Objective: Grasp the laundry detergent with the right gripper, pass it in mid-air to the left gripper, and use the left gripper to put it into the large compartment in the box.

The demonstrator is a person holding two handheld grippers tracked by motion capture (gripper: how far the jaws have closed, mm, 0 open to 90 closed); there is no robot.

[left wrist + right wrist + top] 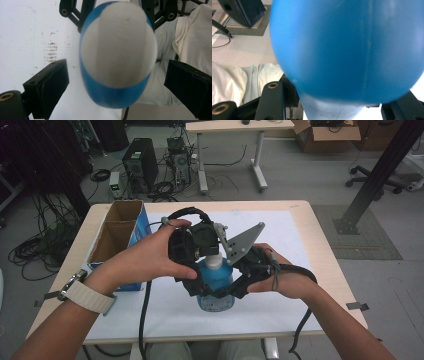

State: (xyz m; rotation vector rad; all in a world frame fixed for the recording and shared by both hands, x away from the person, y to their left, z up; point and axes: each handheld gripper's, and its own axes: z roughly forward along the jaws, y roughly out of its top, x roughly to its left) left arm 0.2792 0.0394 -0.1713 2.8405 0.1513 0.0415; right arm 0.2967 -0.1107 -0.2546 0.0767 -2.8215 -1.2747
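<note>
the table is the biggest thing here, tan top with a white sheet over most of it, and everything else is easiest to place off the bottle. the bottle stands near the middle of the sheet, toward the person's edge. it's blue with a white cap, upright, long axis straight up and down, cap pointing at the ceiling. a cardboard box with blue sides sits open to the left of the bottle and a bit farther back, well apart from it.

the left hand brings the left gripper in right above the bottle, so the bottle lies straight below it along its own axis. in the left gripper view the cap sits dead centre between the two black jaws, which are spread wide with clear gaps on both sides, touching nothing. looks like it's lined up to close on the cap, but that's a guess.

the right hand has the right gripper low on the right side of the bottle, coming in sideways across the axis. its jaws seem to wrap the blue body, which sits huge and blurry between them in the right gripper view. can't tell whether they're actually squeezing it or just sitting around it, the contact is hidden.

so both tools are at the bottle, left on top, right on the body. any twisting or lifting of the cap would turn on that vertical line.
</note>
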